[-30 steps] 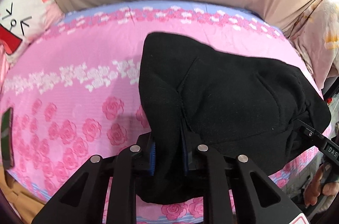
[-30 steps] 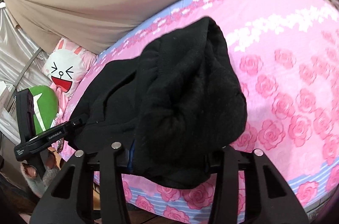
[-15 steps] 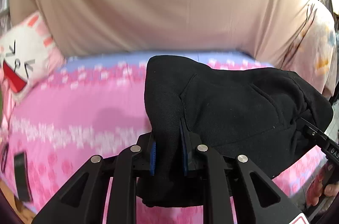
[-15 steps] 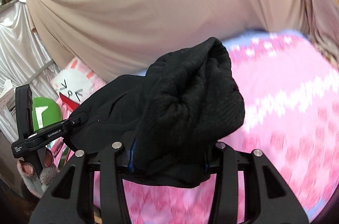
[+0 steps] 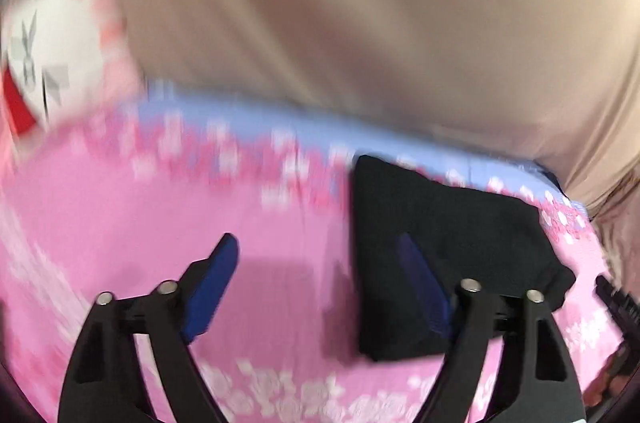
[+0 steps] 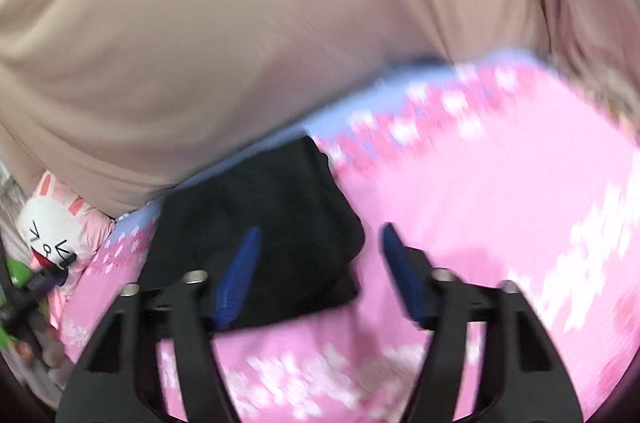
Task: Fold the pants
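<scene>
The black pants (image 5: 448, 247) lie folded in a thick, soft bundle on the pink floral bedsheet (image 5: 120, 215) near its far edge — likely light, limp fleece, best taken at a corner or folded edge. The left gripper (image 5: 320, 275) and right gripper (image 6: 316, 263) are both opening, their jaws spread with nothing pinched between — beyond hangs a beige curtain (image 6: 240, 23)

Black pants (image 5: 448, 247), folded compact, lying flat on pink floral bedsheet (image 5: 120, 223).

Pants (image 5: 448, 247) lie on bed (image 5: 120, 223) near far edge, curtain (image 5: 360, 3) behind; plush toy (image 6: 52, 227) at your left.
</scene>
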A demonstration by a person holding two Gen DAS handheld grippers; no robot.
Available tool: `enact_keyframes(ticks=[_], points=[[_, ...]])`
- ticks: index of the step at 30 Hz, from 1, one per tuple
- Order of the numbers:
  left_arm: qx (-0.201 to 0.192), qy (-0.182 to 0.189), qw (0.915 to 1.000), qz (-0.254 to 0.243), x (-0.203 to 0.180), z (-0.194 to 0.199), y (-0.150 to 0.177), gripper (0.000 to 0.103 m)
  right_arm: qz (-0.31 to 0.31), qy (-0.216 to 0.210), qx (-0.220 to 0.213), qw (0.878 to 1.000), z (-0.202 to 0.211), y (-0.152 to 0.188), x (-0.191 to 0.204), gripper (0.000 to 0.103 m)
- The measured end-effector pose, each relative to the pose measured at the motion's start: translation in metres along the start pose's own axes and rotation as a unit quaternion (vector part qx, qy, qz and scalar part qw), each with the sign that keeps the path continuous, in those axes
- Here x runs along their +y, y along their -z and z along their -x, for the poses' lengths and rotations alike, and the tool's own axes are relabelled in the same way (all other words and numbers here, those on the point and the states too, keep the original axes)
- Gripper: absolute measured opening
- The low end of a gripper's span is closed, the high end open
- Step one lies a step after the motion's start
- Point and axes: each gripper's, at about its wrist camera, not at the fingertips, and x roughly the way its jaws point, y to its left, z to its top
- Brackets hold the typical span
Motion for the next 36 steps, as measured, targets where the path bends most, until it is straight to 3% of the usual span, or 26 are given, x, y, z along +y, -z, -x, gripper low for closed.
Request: enact_keyframes(ticks=[2, 7, 9, 11, 13, 14, 15, 18, 19, 20, 21, 23, 26, 29, 30, 32, 33, 36], points=[[-0.001, -0.009, 0.9999, -0.007, -0.002, -0.003, 0.01, 0.077, 0.028, 0.016, 0.0, 0.999, 0.001, 0.008, 0.01, 0.056], [-0.039, -0.002, 0.9956, -0.085, -0.055, 0.009, 0.031, 0.078, 0.132, 0.059, -0.035, 0.989, 0.0, 0.023, 0.063, 0.056], [-0.047, -0.002, 0.9922, -0.115, -0.075, 0.01, 0.038, 0.079, 0.151, 0.059, -0.032, 0.986, -0.005, 0.028, 0.07, 0.056], [-0.029, 0.001, 0.9921, -0.122, -0.084, 0.003, 0.042, 0.08, 0.14, 0.049, -0.023, 0.989, -0.011, 0.02, 0.065, 0.056], [0.008, 0.02, 0.9946, -0.101, -0.074, -0.009, 0.043, 0.084, 0.106, 0.033, -0.016, 0.994, -0.012, 0.01, 0.052, 0.058], [0.027, 0.04, 0.9955, -0.082, -0.068, -0.014, 0.043, 0.085, 0.075, 0.011, 0.001, 0.997, -0.015, 0.001, 0.039, 0.064], [0.056, 0.081, 0.9943, -0.043, -0.055, -0.021, 0.042, 0.085, 0.051, -0.005, 0.011, 0.999, -0.018, -0.004, 0.03, 0.069], [0.108, 0.146, 0.9819, 0.054, -0.026, -0.044, 0.036, 0.083, -0.005, -0.043, 0.053, 0.998, -0.038, -0.013, 0.008, 0.069], [0.119, 0.154, 0.9788, 0.065, -0.022, -0.051, 0.034, 0.075, -0.014, -0.05, 0.066, 0.996, -0.047, -0.014, 0.005, 0.069], [0.129, 0.155, 0.9772, 0.066, -0.021, -0.06, 0.032, 0.047, -0.021, -0.056, 0.08, 0.995, -0.058, -0.014, 0.004, 0.069], [0.146, 0.153, 0.9758, 0.055, -0.024, -0.073, 0.029, 0.032, -0.022, -0.056, 0.092, 0.994, -0.068, -0.012, 0.005, 0.065], [0.143, 0.147, 0.9778, 0.042, -0.029, -0.08, 0.025, 0.016, -0.006, -0.038, 0.095, 0.995, -0.08, -0.011, 0.013, 0.036], [0.096, 0.129, 0.987, -0.004, -0.046, -0.067, 0.003, 0.012, 0.031, -0.04, 0.048, 0.998, -0.065, -0.022, 0.041, 0.028], [0.045, 0.107, 0.9929, -0.027, -0.054, -0.054, -0.022, 0.013, 0.043, -0.048, 0.028, 0.998, -0.062, -0.03, 0.05, 0.029], [0.043, 0.097, 0.9938, -0.034, -0.054, -0.058, -0.025, 0.015, 0.044, -0.045, 0.038, 0.997, -0.069, -0.026, 0.047, 0.036], [0.064, 0.076, 0.9939, -0.047, -0.051, -0.072, -0.018, 0.019, 0.042, -0.015, 0.078, 0.996, -0.088, -0.013, 0.034, 0.044], [0.08, 0.063, 0.9933, -0.054, -0.05, -0.078, -0.007, 0.021, 0.032, -0.007, 0.085, 0.996, -0.089, -0.006, 0.027, 0.055], [0.06, 0.021, 0.9952, -0.075, -0.051, -0.065, 0.02, 0.034, 0.029, -0.003, 0.06, 0.998, -0.061, 0.003, 0.026, 0.056]])
